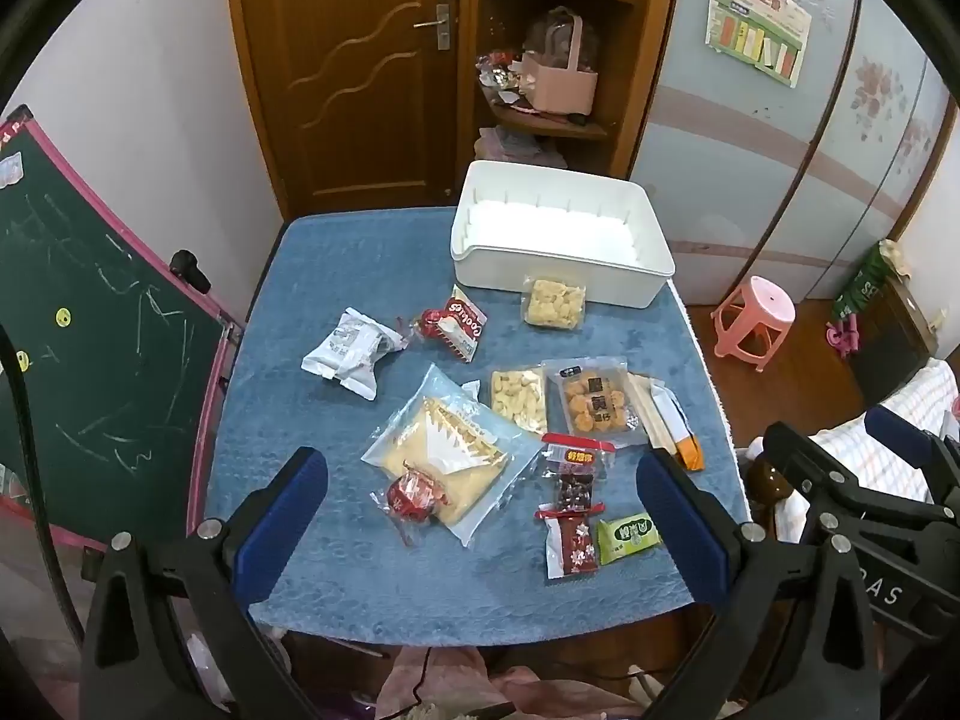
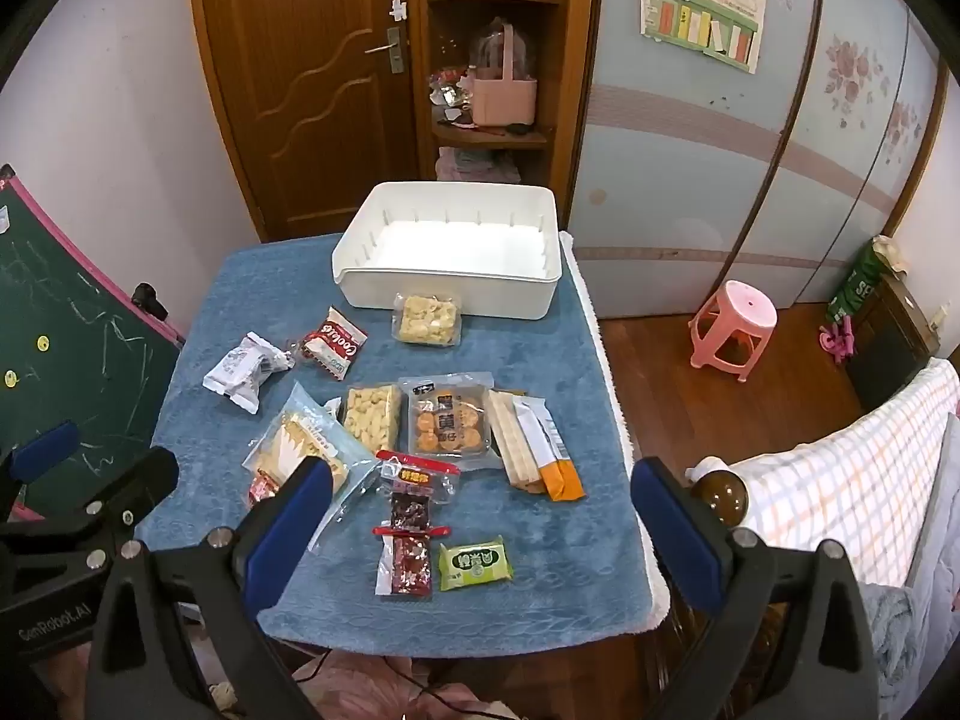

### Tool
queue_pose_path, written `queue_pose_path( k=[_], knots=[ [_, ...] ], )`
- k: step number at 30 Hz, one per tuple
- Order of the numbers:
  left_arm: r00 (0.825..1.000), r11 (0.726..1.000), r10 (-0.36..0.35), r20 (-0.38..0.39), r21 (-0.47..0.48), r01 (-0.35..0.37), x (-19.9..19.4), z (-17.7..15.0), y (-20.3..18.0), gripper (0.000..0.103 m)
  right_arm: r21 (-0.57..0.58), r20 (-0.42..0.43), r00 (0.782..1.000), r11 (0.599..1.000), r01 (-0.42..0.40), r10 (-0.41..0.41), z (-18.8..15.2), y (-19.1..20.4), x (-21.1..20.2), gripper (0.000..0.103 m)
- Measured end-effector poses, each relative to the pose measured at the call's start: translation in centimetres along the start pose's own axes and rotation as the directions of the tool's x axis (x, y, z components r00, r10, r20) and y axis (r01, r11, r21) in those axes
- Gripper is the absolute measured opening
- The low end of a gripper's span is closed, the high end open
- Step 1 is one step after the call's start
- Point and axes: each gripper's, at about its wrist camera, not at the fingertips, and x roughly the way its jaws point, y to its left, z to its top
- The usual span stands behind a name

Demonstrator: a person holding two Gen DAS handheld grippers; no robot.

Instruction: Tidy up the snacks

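Both of your grippers, left gripper [image 1: 480, 525] and right gripper [image 2: 480, 525], hover wide apart, holding nothing. Snack packets [image 1: 591, 405] lie scattered on the blue cloth [image 1: 336, 276] before a white bin [image 1: 558, 282].

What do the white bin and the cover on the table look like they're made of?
The white bin looks like rigid moulded plastic: smooth, matte to slightly glossy walls, rounded corners, thin ribs inside. The blue table cover looks like soft plush fabric, perhaps a towel or fleece: fuzzy nap with a faint embossed pattern near its front edge.
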Motion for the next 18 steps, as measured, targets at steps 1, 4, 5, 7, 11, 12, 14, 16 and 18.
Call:
queue_pose_path(
  k=[1, 4, 5, 7, 11, 12, 14, 16, 18],
  knots=[
    [1.0, 1.0, -0.004, 0.007, -0.002, 0.004, -0.05, -0.04, 0.03, 0.103, 0.0, -0.001, 1.0, 1.0, 0.0, 0.0, 0.0, 0.01, 0.0, 0.101],
    [1.0, 1.0, -0.006, -0.005, -0.001, 0.006, -0.04, -0.05, 0.08, 0.103, 0.001, -0.001, 1.0, 1.0, 0.0, 0.0, -0.04, 0.07, -0.11, 0.101],
    [1.0, 1.0, -0.007, -0.004, 0.0, 0.007, -0.07, -0.08, 0.12, 0.103, 0.004, -0.004, 1.0, 1.0, -0.005, 0.005, -0.01, 0.0, -0.09, 0.101],
    [1.0, 1.0, -0.011, -0.002, -0.001, 0.011, -0.18, -0.2, 0.25, 0.102, 0.008, -0.009, 1.0, 1.0, -0.013, 0.013, 0.07, -0.11, -0.02, 0.101],
    [1.0, 1.0, 0.001, -0.012, 0.0, -0.001, -0.01, 0.01, -0.02, 0.102, 0.009, -0.012, 1.0, 1.0, -0.014, 0.014, 0.05, 0.18, 0.37, 0.101],
    [1.0, 1.0, 0.001, -0.016, -0.001, -0.001, 0.04, 0.04, -0.03, 0.102, 0.009, -0.013, 1.0, 1.0, -0.014, 0.014, 0.01, 0.19, 0.44, 0.101],
    [1.0, 1.0, -0.001, -0.014, 0.001, 0.001, 0.02, 0.04, -0.05, 0.102, 0.01, -0.014, 1.0, 1.0, -0.014, 0.015, -0.06, 0.29, 0.57, 0.101],
    [1.0, 1.0, 0.001, -0.012, 0.002, -0.001, 0.02, 0.05, -0.09, 0.102, 0.01, -0.014, 1.0, 1.0, -0.017, 0.018, -0.27, 0.15, 0.51, 0.101],
    [1.0, 1.0, 0.002, -0.012, 0.002, -0.002, 0.0, 0.04, -0.11, 0.102, 0.011, -0.014, 1.0, 1.0, -0.018, 0.018, -0.04, 0.22, 0.32, 0.101]
  ],
)
